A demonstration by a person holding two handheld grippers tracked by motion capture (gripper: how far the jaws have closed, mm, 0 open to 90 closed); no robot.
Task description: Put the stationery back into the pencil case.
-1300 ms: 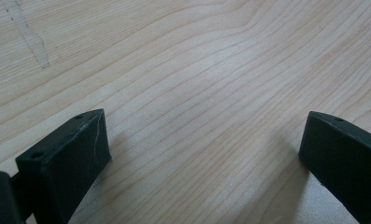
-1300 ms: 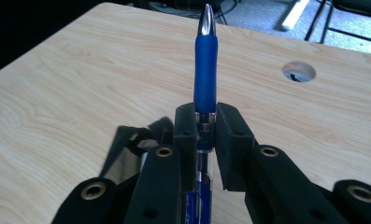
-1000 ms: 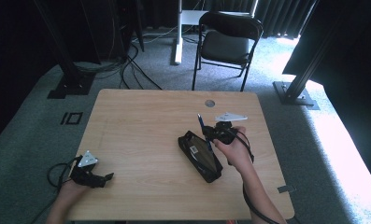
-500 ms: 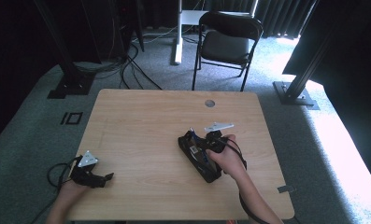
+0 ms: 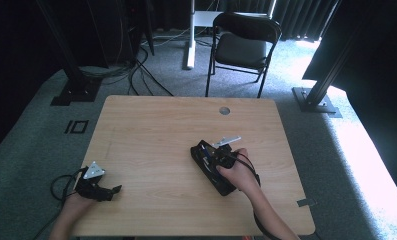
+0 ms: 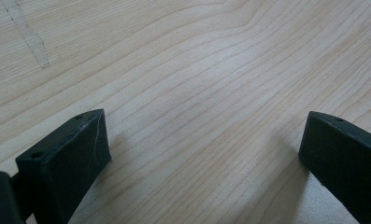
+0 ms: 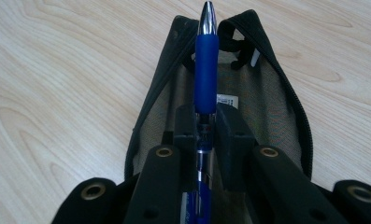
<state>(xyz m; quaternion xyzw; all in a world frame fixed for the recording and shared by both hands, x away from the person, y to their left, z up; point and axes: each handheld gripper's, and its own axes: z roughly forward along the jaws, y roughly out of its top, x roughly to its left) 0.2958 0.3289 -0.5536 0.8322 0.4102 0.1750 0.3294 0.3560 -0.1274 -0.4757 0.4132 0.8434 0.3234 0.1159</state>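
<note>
A black zip pencil case (image 5: 212, 167) lies open on the wooden table (image 5: 156, 135), right of the middle. My right gripper (image 5: 212, 154) hovers just over its open mouth, shut on a blue pen (image 7: 205, 77) with a silver tip. In the right gripper view the pen points forward along the case (image 7: 272, 98), clamped between the two black pads of my right gripper (image 7: 205, 122). My left gripper (image 5: 111, 192) rests near the table's front left corner. Its jaws stand wide apart over bare wood in the left gripper view, left gripper (image 6: 202, 154) holding nothing.
A round cable hole (image 5: 224, 110) sits near the table's far edge. Beyond the table stand a black folding chair (image 5: 243, 47), a white post and black frame legs on grey carpet. Cables trail from both grippers.
My right gripper has come down and toward the left with the pen, from beside the case to right over its open mouth. The left gripper has stayed put.
</note>
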